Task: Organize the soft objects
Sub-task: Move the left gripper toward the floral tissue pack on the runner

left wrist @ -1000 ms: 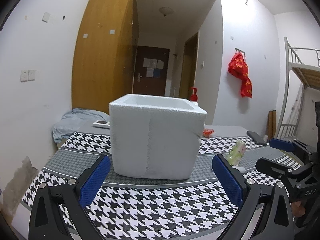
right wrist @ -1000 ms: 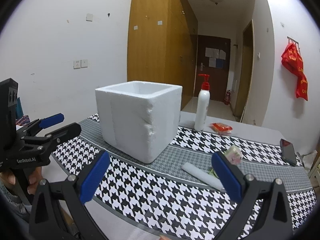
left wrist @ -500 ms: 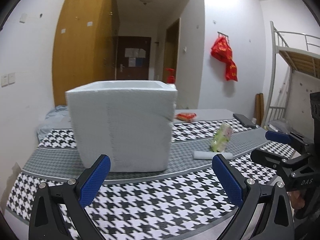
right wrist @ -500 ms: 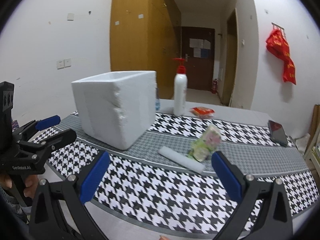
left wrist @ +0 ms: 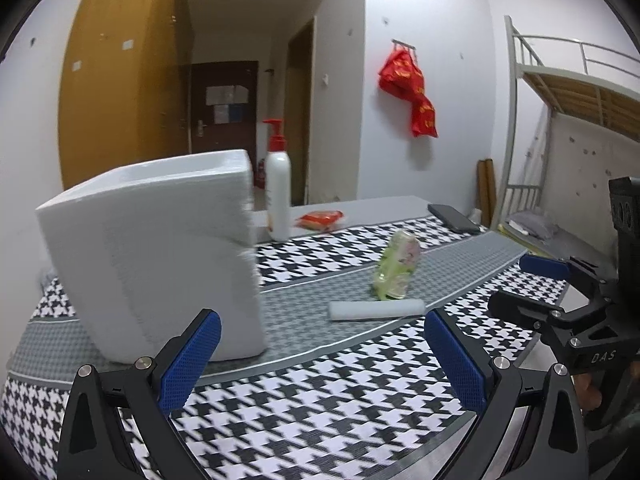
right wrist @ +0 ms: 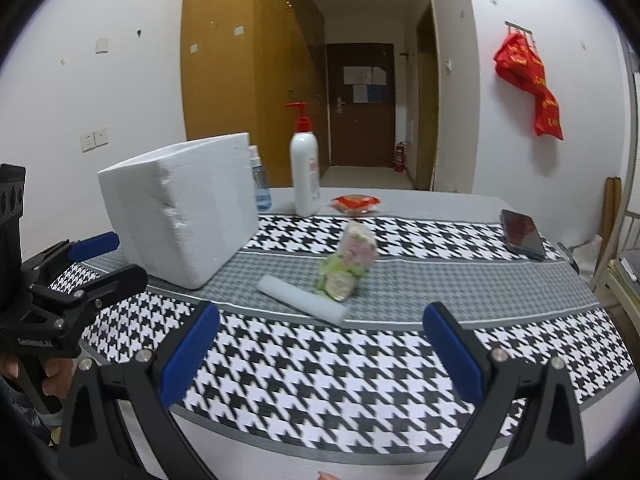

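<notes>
A white foam box (left wrist: 156, 256) (right wrist: 180, 210) stands open-topped on the houndstooth cloth, left of centre. A white foam stick (left wrist: 376, 310) (right wrist: 302, 294) lies flat on the grey band. A green soft packet (left wrist: 396, 266) (right wrist: 348, 266) leans just behind it. My left gripper (left wrist: 322, 354) is open and empty, near the table's front edge, with the box close ahead on its left. My right gripper (right wrist: 322, 346) is also open and empty, facing the stick and packet from the front edge.
A white pump bottle (right wrist: 305, 168) with a red top and a small spray bottle (right wrist: 260, 184) stand behind the box. A red snack packet (right wrist: 356, 203) lies at the back, a dark phone (right wrist: 522, 232) at the far right. A bunk bed frame (left wrist: 560, 120) stands to the right.
Both views have swung right: the box has shifted to the left of each frame, and the stick and packet have come toward the centre. Both grippers stay open.
</notes>
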Demonstrator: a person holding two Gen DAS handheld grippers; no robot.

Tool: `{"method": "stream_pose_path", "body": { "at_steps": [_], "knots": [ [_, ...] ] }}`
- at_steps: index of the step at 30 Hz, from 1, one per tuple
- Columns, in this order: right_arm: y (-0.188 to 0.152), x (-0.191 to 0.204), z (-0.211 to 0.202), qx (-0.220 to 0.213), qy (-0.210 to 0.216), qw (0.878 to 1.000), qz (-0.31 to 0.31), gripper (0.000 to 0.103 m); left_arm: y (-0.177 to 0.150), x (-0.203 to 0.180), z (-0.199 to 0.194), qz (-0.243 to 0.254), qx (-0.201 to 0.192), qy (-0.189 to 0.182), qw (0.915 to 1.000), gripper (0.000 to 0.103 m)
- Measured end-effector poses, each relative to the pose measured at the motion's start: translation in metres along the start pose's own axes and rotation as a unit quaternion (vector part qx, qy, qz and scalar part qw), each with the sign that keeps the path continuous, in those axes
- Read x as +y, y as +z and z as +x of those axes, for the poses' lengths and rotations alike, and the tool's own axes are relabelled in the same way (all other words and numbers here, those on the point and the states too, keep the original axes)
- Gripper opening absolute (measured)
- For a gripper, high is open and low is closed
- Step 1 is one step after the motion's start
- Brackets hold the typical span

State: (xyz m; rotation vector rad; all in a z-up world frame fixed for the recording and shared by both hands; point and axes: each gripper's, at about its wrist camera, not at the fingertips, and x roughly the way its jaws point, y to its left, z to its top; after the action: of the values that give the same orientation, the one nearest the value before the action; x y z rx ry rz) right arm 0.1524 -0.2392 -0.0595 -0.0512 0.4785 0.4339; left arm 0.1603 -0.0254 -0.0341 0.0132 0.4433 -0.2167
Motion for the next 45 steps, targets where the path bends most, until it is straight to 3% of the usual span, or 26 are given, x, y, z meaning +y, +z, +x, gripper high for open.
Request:
{"method": "stream_pose_path", "body": {
  "at_steps": [15, 38, 45],
  "knots": [
    [-0.014, -0.049, 0.0, 0.006, -0.019, 0.999, 0.048, 0.103, 0.011, -0.047, 0.049, 0.046, 0.06, -0.042, 0.9962, 0.102],
    [-0.03, -0.087, 0.007, 0.018, -0.016, 0.996, 0.087, 0.103, 0.035, -0.083, 0.117, 0.08, 0.078, -0.009, 0.9937, 0.102],
    [-0.031, -0.093, 0.007, 0.02, -0.016, 0.995, 0.094, 0.103, 0.039, -0.081, 0.139, 0.053, 0.092, -0.008, 0.9943, 0.097]
  ]
}}
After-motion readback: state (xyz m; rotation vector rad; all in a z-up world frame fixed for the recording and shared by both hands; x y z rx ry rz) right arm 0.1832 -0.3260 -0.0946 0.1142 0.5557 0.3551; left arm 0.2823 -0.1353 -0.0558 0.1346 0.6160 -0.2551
